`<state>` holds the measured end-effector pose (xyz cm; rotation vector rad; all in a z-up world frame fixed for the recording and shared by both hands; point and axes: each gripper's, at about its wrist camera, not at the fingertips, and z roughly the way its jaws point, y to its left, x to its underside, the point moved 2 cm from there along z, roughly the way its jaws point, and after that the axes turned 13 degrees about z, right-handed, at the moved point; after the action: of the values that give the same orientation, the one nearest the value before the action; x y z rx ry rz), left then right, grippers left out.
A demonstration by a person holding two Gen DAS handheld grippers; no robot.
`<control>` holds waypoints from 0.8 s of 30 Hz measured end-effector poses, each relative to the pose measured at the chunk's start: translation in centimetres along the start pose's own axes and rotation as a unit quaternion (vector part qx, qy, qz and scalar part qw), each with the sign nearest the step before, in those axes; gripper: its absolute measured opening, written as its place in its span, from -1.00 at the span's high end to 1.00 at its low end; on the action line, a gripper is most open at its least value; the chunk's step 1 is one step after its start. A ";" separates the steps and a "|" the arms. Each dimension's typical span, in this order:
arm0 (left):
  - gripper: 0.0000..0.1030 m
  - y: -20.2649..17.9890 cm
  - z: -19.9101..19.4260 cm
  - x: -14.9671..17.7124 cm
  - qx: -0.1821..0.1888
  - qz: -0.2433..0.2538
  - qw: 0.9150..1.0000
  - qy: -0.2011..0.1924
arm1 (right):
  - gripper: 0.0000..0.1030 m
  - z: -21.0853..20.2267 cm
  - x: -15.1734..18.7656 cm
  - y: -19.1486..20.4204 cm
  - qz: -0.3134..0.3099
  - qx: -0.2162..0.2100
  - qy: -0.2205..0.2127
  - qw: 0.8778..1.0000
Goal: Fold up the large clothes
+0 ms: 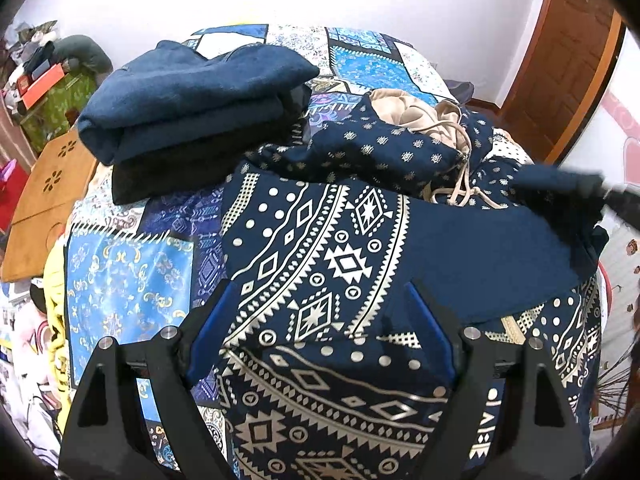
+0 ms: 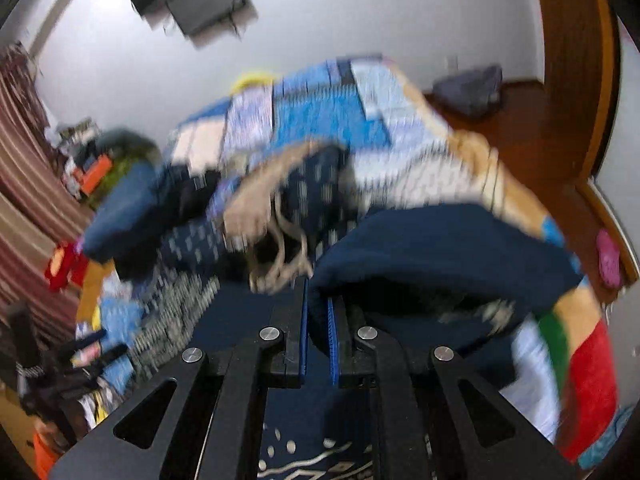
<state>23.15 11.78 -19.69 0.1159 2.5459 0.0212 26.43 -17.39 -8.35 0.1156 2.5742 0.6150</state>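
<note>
**Guide:** Navy cotton fills both of your views. It is a dark blue hooded sweatshirt printed with cream geometric patterns (image 1: 320, 264), lying spread on a bed under a blue-and-white patchwork bedcover (image 1: 128, 280), with its tan-lined hood and cream drawstrings (image 1: 416, 120) at the far end.

**Operator:** What are my grippers doing?

**Guide:** Your left gripper (image 1: 320, 308) hangs over the printed front, blue-padded jaws wide apart, nothing between them. Your right gripper (image 2: 318, 300) has its jaws pinched nearly together on a plain navy edge of the sweatshirt, probably a sleeve or side, lifted clear of the bed; that view is blurred.

**Operator:** Which step am I in?

**Guide:** I judge you are mid-fold, carrying that side across the body. Next, lay the held cloth flat over the printed front, square its edge, then let go. Your free left gripper could pin or smooth the body.

**Operator:** Anything already done?

**Guide:** Two folded garments, a blue knit over a black one (image 1: 192, 104), sit stacked near the sweatshirt, on its left.

**Operator:** Any labels or writing?

**Guide:** None that can be read in either view.
</note>
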 end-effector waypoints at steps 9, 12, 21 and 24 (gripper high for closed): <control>-0.62 -0.1 0.3 1.3 -0.002 -0.003 1.000 0.011 | 0.57 0.4 2.5 0.1 -0.017 0.037 0.060 0.997; -0.62 -0.4 0.4 1.2 -0.002 -0.001 1.000 0.011 | 0.47 -1.1 2.5 0.4 -0.024 0.023 0.056 0.998; -0.62 -2.0 0.2 -0.1 -0.002 0.011 1.000 0.004 | 0.17 -6.3 -0.4 -2.6 0.018 0.015 -0.025 0.999; -0.62 -2.5 0.2 -0.6 -0.002 0.015 1.000 0.002 | 0.07 -6.8 -2.0 -5.4 0.064 0.025 -0.044 0.997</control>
<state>23.61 9.28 -19.62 0.1537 2.5474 0.0376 25.10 -25.34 -4.54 0.3198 2.5123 0.5792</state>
